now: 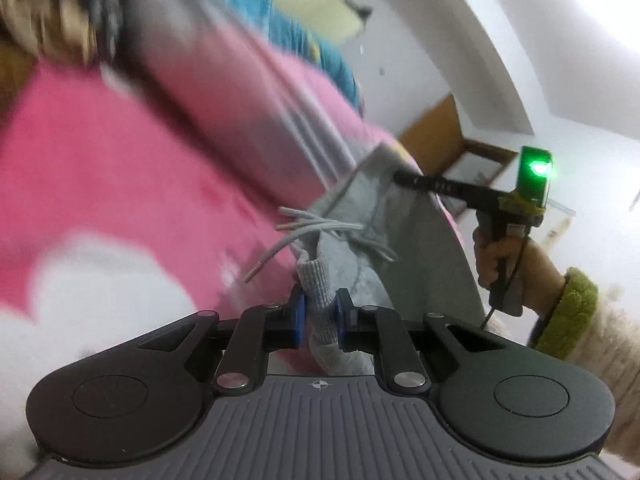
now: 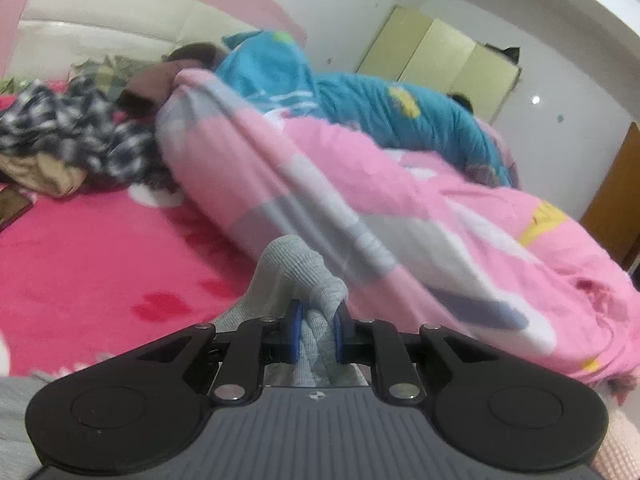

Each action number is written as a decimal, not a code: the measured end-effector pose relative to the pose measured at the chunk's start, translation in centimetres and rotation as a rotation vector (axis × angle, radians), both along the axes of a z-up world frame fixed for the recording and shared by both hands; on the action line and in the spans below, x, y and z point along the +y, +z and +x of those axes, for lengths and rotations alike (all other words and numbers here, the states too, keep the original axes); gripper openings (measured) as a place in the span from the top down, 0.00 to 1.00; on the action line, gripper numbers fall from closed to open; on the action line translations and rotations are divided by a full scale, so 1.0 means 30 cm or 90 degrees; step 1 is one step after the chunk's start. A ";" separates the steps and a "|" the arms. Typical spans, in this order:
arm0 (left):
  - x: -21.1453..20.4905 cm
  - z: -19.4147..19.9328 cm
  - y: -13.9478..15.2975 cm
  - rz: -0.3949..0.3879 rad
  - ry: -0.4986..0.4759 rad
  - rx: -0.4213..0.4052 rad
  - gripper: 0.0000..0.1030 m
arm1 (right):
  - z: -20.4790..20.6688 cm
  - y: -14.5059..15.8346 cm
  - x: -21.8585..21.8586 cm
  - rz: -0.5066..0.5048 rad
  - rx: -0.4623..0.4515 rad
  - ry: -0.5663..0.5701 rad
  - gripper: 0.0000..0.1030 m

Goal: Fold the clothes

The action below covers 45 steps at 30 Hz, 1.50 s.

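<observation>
Left wrist view: my left gripper (image 1: 320,314) is clenched on a ribbed hem of the grey garment (image 1: 420,240), the blue pads (image 1: 299,316) pressing the knit from both sides. The garment hangs raised above the bright pink bedspread (image 1: 100,168), stretched between my two grippers, with pale drawcords (image 1: 320,228) dangling loose near its upper fold. Farther along, my right gripper (image 1: 400,178) bites the garment's far edge; my right hand (image 1: 500,256) wraps its handle, a fuzzy green cuff (image 1: 572,308) at the wrist, a green light (image 1: 538,170) glowing on top of the tool. A pink quilt with grey stripes (image 1: 240,92) lies blurred behind, a teal blanket (image 1: 280,20) beyond it. Right wrist view: my right gripper (image 2: 318,336) is closed on a bunched fold of the same grey ribbed cloth (image 2: 296,276), which rises in a hump just ahead of the pads and trails down under the tool. The pink bedspread (image 2: 100,260) spreads to the left, bearing red heart marks. The pink quilt (image 2: 400,208) lies heaped across the middle and right, the teal blanket (image 2: 380,108) on top of it at the back. A black-and-white checked garment (image 2: 80,128) sits crumpled at far left, well apart from the grey one. A pale headboard (image 2: 100,20) stands behind; a yellow-green cabinet (image 2: 444,56) stands against the white wall.
</observation>
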<state>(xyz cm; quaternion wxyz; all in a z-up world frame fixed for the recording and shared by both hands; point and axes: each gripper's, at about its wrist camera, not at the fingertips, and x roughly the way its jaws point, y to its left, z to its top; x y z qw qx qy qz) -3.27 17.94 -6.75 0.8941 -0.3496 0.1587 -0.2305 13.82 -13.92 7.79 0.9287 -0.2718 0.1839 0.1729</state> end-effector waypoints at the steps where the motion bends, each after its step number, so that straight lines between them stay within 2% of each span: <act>1: 0.020 -0.006 0.014 0.004 0.024 -0.003 0.88 | 0.023 0.004 0.018 0.007 -0.006 0.004 0.84; 4: 0.071 -0.011 0.053 0.029 0.097 -0.003 0.88 | 0.104 -0.003 0.112 0.016 -0.016 0.042 0.84; 10: 0.114 0.003 0.094 0.107 0.231 0.002 0.88 | 0.261 -0.108 0.417 0.010 -0.029 0.145 0.84; 12: 0.124 0.009 0.087 0.137 0.263 0.008 0.88 | 0.310 -0.148 0.511 0.014 -0.027 0.170 0.84; 16: 0.156 0.034 0.056 0.149 0.305 0.036 0.88 | 0.401 -0.254 0.648 0.026 -0.013 0.200 0.84; 19: 0.173 0.044 0.042 0.152 0.315 0.044 0.88 | 0.477 -0.329 0.693 0.051 0.006 0.188 0.85; 20: 0.168 0.045 0.040 0.163 0.319 0.045 0.88 | 0.504 -0.344 0.698 0.065 0.013 0.181 0.97; 23: 0.156 0.062 0.027 0.193 0.328 0.058 0.87 | 0.583 -0.390 0.711 0.105 0.038 0.158 0.97; 26: 0.164 0.069 0.007 0.190 0.324 0.084 0.82 | 0.626 -0.407 0.695 0.097 0.095 0.143 0.95; 28: 0.177 0.077 -0.010 0.169 0.308 0.101 0.76 | 0.621 -0.394 0.671 0.097 0.116 0.143 0.94; 29: 0.183 0.080 -0.019 0.154 0.295 0.110 0.68 | 0.609 -0.373 0.650 0.105 0.130 0.146 0.94; 31: 0.191 0.082 -0.030 0.128 0.279 0.122 0.63 | 0.582 -0.320 0.609 0.126 0.178 0.162 0.86; 32: 0.195 0.082 -0.035 0.111 0.270 0.126 0.57 | 0.561 -0.297 0.588 0.126 0.193 0.172 0.70; 33: 0.200 0.085 -0.040 0.091 0.259 0.131 0.52 | 0.538 -0.282 0.573 0.116 0.194 0.184 0.49; 34: 0.202 0.090 -0.044 0.076 0.251 0.136 0.50 | 0.517 -0.268 0.558 0.104 0.193 0.196 0.42; 36: 0.197 0.099 -0.047 0.062 0.241 0.142 0.49 | 0.511 -0.271 0.544 0.073 0.189 0.203 0.18; 38: 0.181 0.106 -0.045 0.063 0.241 0.140 0.49 | 0.545 -0.296 0.537 0.060 0.221 0.182 0.05; 40: 0.153 0.119 -0.043 0.096 0.250 0.142 0.58 | 0.621 -0.352 0.537 0.077 0.302 0.135 0.05; 42: 0.132 0.134 -0.047 0.129 0.259 0.143 0.74 | 0.693 -0.417 0.528 0.108 0.382 0.084 0.06; 43: 0.127 0.139 -0.050 0.138 0.262 0.143 0.77 | 0.720 -0.452 0.517 0.133 0.417 0.061 0.08; 44: 0.128 0.138 -0.048 0.137 0.266 0.140 0.81 | 0.734 -0.481 0.509 0.151 0.439 0.045 0.17; 45: 0.133 0.133 -0.044 0.133 0.272 0.132 0.83 | 0.727 -0.492 0.505 0.157 0.434 0.041 0.25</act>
